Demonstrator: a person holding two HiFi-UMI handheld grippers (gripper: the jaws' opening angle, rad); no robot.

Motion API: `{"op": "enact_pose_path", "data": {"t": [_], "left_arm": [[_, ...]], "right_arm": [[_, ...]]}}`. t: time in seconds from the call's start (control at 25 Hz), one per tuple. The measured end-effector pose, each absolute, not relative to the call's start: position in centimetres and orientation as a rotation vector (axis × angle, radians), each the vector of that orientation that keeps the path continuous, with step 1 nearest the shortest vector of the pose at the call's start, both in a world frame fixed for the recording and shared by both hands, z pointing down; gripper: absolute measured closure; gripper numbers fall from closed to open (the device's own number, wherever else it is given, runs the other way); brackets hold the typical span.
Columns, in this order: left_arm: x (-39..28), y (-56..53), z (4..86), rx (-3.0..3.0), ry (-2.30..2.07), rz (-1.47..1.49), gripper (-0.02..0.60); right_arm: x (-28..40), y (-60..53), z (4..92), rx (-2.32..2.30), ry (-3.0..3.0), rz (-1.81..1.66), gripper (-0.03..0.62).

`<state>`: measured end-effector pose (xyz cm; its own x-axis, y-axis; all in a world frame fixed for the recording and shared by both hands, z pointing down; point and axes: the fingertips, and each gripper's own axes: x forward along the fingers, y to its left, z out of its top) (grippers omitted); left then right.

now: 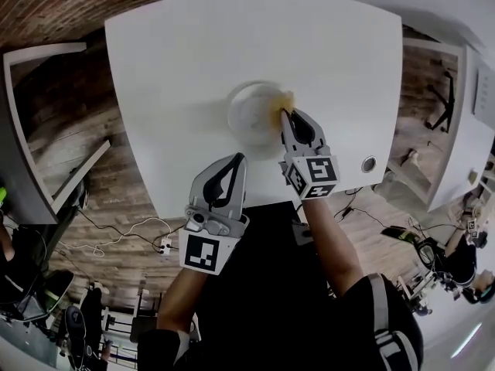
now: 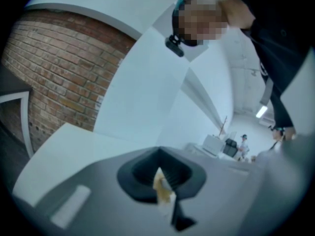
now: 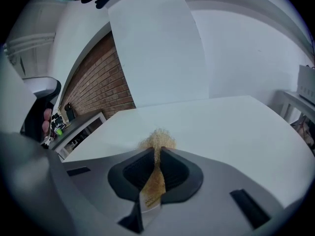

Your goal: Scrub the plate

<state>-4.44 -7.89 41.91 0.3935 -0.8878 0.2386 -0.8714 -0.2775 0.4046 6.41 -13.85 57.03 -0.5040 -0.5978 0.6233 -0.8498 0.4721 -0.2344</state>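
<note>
Scrubber [image 3: 157, 137] in right claw [image 1: 284, 114] apparently touches plate [image 1: 244, 116].

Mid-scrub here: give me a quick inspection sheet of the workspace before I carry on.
Surface: white table, with a grommet near its right edge.
Job's things: plate mid-table; tan scrubber at its right rim.
Clutter: nothing seen.
Grippers: right tongs shut on the scrubber, at the plate; left tongs shut on a small pale scrap, near the table's front edge.
Cables: leads and a power strip on the floor, left.
Surroundings: brick wall, wood floor.
</note>
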Motion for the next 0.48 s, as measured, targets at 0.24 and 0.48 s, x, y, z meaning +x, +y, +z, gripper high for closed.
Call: {"op": "enact_pose_path", "data": {"t": [0.24,0.48], "left_arm": [[-4.9,-7.7,42.2,2.166,-1.506,-0.06,0.58],[-6.5,-7.4,42.4,2.146,-1.523,-0.075,0.58]], "right_arm": [[4.9,-14.6,57.4,1.176,-2.271,0.73,0.559],[1.9,-15.4,57.4,1.137,-2.292,0.72,0.559]]}}
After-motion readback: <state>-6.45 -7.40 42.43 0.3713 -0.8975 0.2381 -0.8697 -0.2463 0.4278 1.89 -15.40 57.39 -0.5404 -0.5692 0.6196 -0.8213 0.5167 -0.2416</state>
